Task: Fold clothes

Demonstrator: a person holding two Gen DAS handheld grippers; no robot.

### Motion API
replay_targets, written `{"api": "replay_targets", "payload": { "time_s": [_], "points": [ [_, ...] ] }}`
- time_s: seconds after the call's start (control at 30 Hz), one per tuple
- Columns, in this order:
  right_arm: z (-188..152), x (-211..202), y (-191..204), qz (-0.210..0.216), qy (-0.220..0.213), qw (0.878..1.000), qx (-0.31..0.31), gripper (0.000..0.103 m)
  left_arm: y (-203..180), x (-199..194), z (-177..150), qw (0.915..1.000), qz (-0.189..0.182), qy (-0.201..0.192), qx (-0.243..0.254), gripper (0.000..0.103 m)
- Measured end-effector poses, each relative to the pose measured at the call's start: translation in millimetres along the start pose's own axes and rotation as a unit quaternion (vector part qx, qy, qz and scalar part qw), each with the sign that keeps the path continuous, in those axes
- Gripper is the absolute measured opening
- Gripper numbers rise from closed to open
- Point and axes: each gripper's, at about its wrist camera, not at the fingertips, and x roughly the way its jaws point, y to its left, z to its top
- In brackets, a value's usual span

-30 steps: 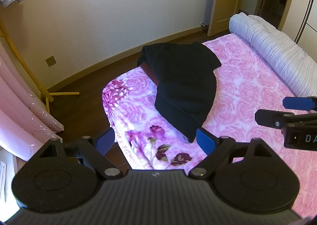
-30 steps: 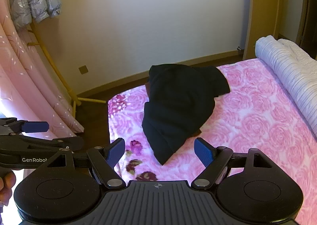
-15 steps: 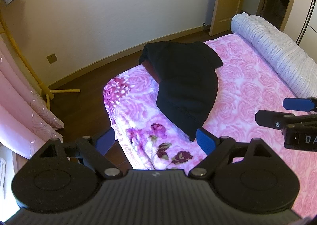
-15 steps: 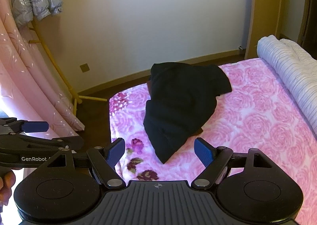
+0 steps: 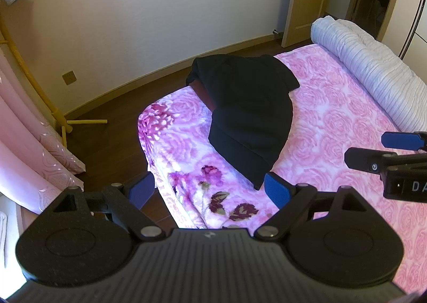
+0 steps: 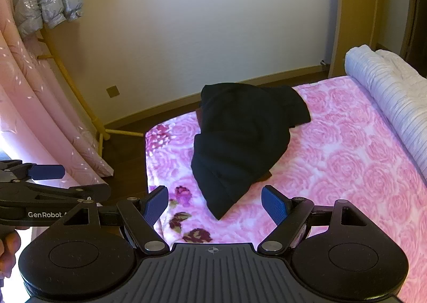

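Just one black garment [image 6: 241,142], two empty, spread grippers [image 6: 216,203] above it

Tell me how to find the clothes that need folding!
Look at the big bed with the pink rose blanket. Near its foot corner lies a rumpled black garment. It is the only dark thing there; the rolled quilt is white.

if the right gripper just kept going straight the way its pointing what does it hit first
Most likely the black garment: its near tip lies between the open fingers of the right gripper and just ahead. Depth is hard to judge through the fisheye, so it could meet the pink floral bedspread just before that tip.
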Motion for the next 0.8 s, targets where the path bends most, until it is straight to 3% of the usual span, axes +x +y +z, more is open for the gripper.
{"api": "replay_targets", "payload": {
  "time_s": [0.8],
  "points": [
    [0,-2,-17,0.007,-0.006,1.000,0.013,0.080,-13,0,-2,0.9999,0.012,0.008,0.007,0.087]
  ]
}}
